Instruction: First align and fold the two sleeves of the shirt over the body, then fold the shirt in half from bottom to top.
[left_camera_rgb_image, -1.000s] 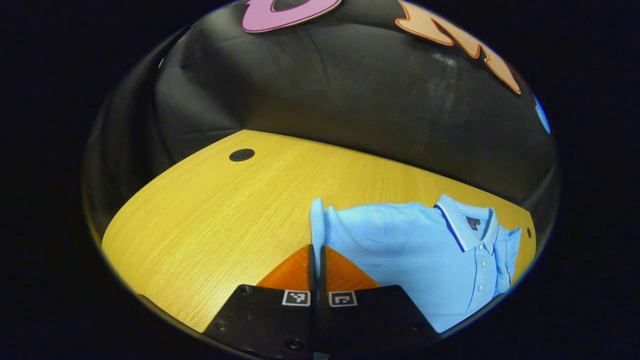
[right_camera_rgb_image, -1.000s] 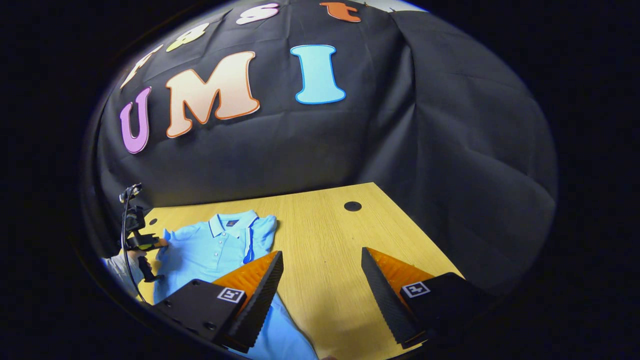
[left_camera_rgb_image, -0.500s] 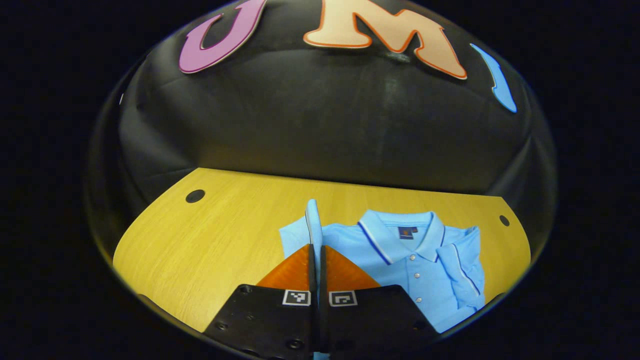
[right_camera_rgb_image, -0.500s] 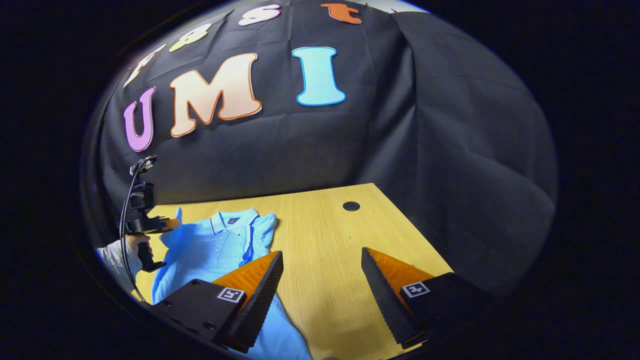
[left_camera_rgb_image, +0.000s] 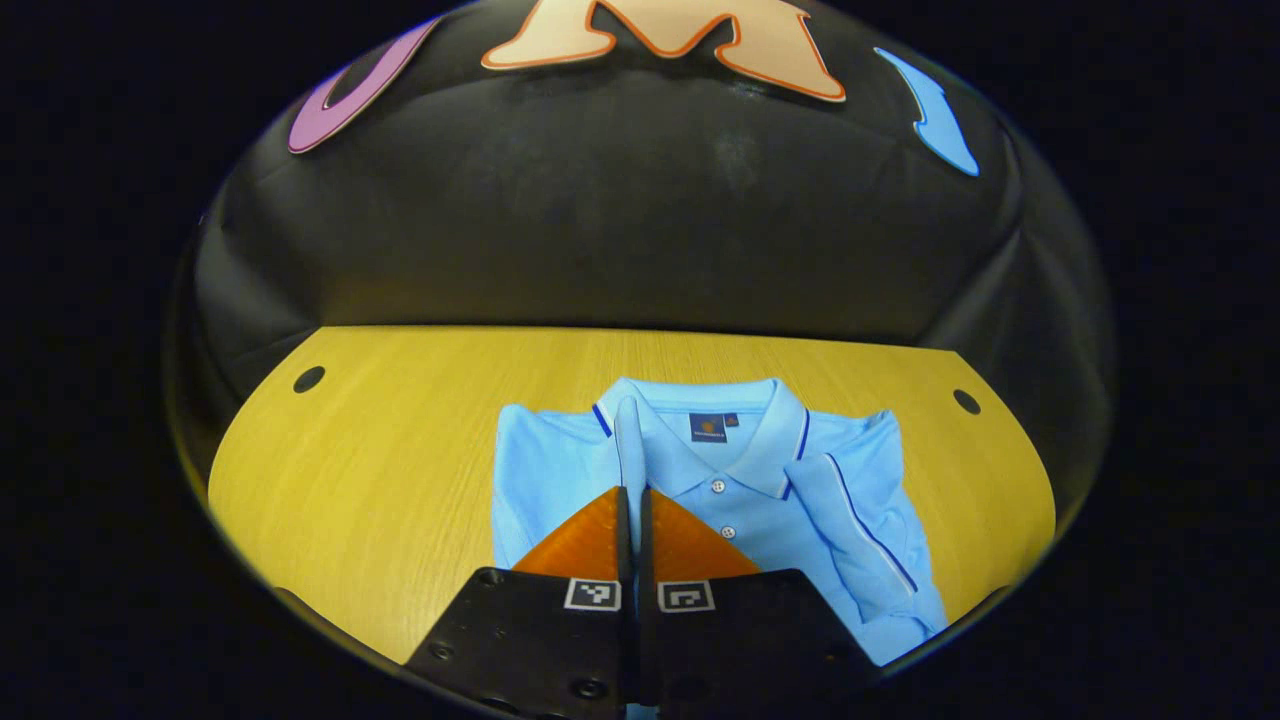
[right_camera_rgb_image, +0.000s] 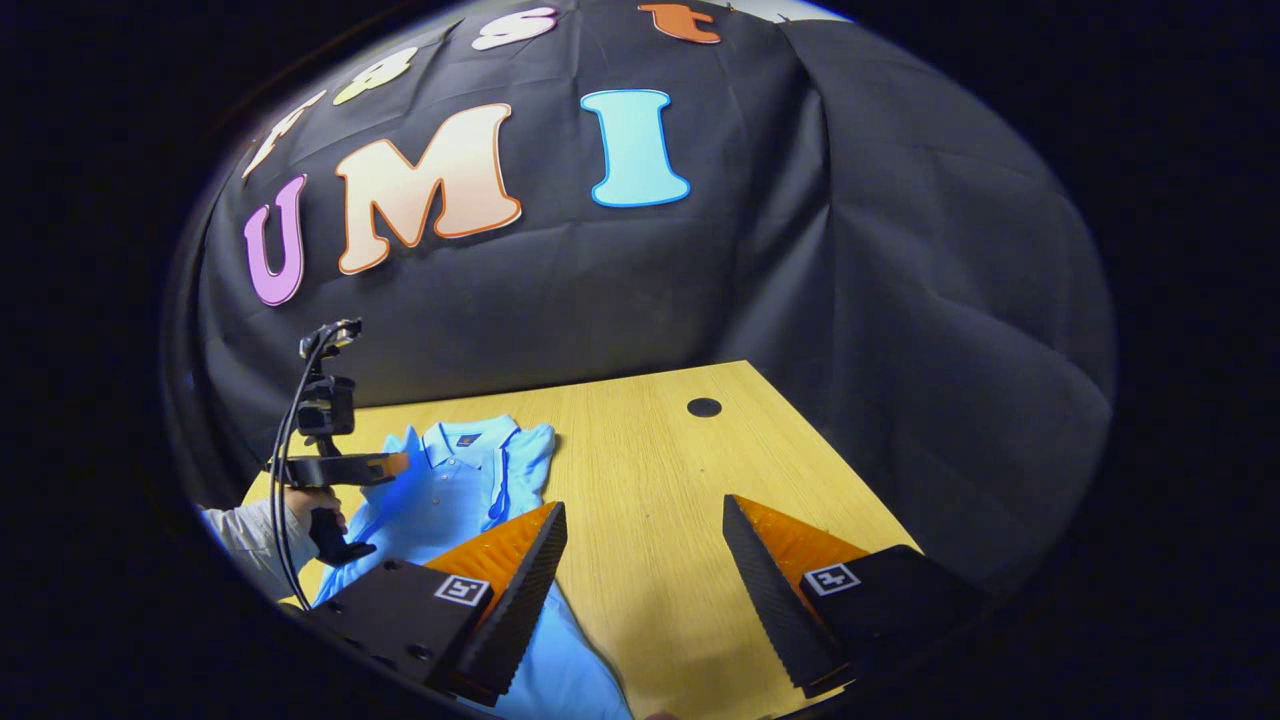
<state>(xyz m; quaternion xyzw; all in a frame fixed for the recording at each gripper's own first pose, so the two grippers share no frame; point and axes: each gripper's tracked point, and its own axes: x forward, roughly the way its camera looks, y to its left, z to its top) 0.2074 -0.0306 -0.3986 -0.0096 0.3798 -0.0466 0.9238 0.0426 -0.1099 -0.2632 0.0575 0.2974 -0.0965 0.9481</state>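
Left gripper view: the left gripper (left_camera_rgb_image: 631, 492) has its two fingers pressed together on a strip of light blue fabric, the left sleeve (left_camera_rgb_image: 629, 440), which stands up between the tips. Beyond the tips lies the shirt (left_camera_rgb_image: 740, 490), a light blue polo, flat on the wooden table (left_camera_rgb_image: 400, 440), collar (left_camera_rgb_image: 712, 405) toward the far edge, button placket facing up. The right sleeve (left_camera_rgb_image: 860, 520), with dark piping, is folded across the body of the shirt.

Right gripper view: the right gripper (right_camera_rgb_image: 645, 530) has its fingers spread wide apart, nothing between them, positioned over bare table beside the lower part of the shirt. Farther off at left, a hand (right_camera_rgb_image: 305, 500) grips the handle of the left gripper above the shirt's shoulder area. A dark round hole (right_camera_rgb_image: 704, 407) sits in the tabletop near the far edge, well apart from the shirt
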